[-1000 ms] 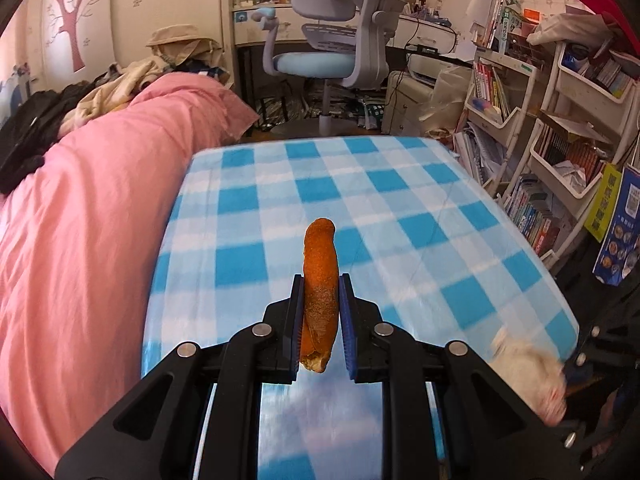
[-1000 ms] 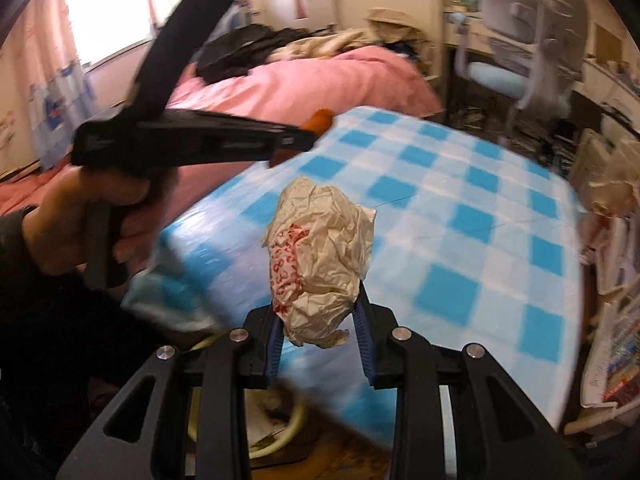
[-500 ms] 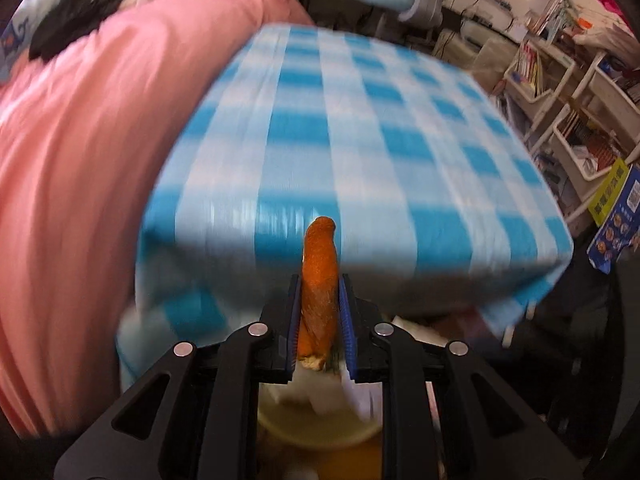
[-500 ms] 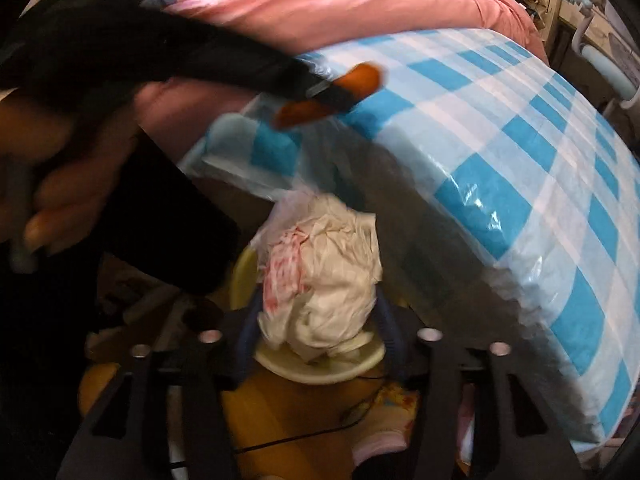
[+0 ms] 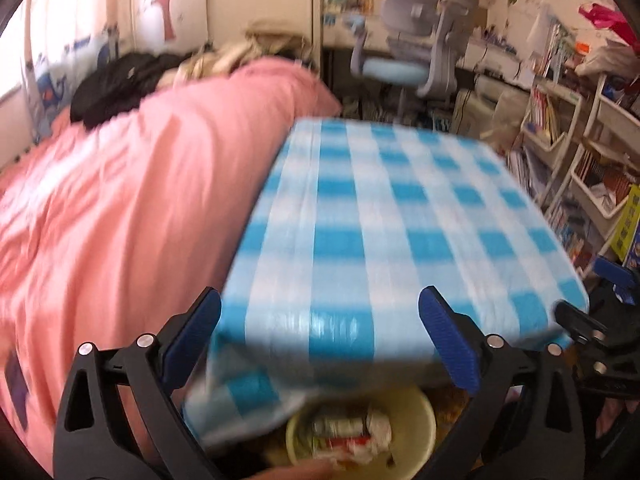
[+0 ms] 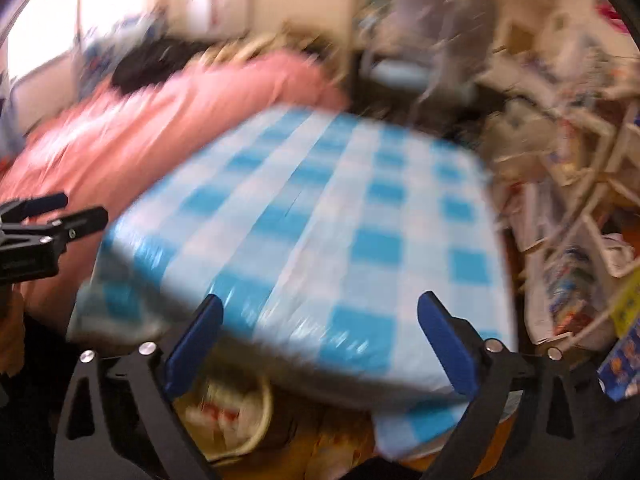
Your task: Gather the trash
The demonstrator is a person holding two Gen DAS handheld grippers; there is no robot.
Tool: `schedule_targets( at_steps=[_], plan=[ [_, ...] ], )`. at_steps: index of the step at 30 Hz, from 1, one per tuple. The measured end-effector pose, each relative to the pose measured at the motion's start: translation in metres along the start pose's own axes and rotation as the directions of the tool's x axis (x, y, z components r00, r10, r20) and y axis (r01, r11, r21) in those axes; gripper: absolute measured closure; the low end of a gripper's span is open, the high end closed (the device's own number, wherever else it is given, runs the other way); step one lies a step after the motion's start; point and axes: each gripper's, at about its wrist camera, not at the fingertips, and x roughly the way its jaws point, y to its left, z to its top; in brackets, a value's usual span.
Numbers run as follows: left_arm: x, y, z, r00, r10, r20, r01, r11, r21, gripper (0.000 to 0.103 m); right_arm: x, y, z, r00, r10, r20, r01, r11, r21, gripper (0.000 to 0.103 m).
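Left wrist view: left claw (image 5: 320, 336) and right claw (image 6: 318, 340) opening, empty; yellow bin (image 5: 416, 420) at 6 o'clock under bench (image 5: 380, 220).

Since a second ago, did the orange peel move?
Yes. It left the left gripper, whose jaws are opening with nothing between them. It is no longer above the checkered table; I cannot spot it in the blurry bin.

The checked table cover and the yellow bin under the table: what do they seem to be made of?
Table cover: probably thin plastic sheet, since its front edge shows shiny, crinkled glare.
Bin: likely moulded plastic, pale yellow with a smooth matte rim; blur leaves this uncertain.
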Motion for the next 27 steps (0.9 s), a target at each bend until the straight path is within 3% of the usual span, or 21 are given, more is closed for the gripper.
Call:
schedule_targets(
  at_steps=[8, 12, 23, 27],
  plan=[
    [0.032, 0.004, 0.073, 0.994, 0.023, 0.108, -0.027, 0.999, 0.035, 0.007, 0.007, 0.004, 0.015, 0.988, -0.073, 0.138, 0.071, 0.997, 0.023, 0.008],
    [0.054, 0.015, 0.088, 0.998, 0.003, 0.055, -0.002, 1.000, -0.023, 0.007, 0.020, 0.003, 0.013, 0.991, -0.057, 0.120, 0.050, 0.997, 0.067, 0.008],
    [0.051, -0.001, 0.078, 0.991, -0.044, 0.128, 0.041, 0.999, 0.024, 0.007, 0.019, 0.008, 0.014, 0.991, -0.025, 0.130, 0.016, 0.998, 0.069, 0.008],
    [0.053, -0.015, 0.075, 0.991, -0.055, 0.121, 0.046, 0.996, 0.072, 0.007, 0.020, 0.002, 0.019, 0.993, -0.012, 0.114, 0.003, 0.996, 0.084, 0.008]
  ],
)
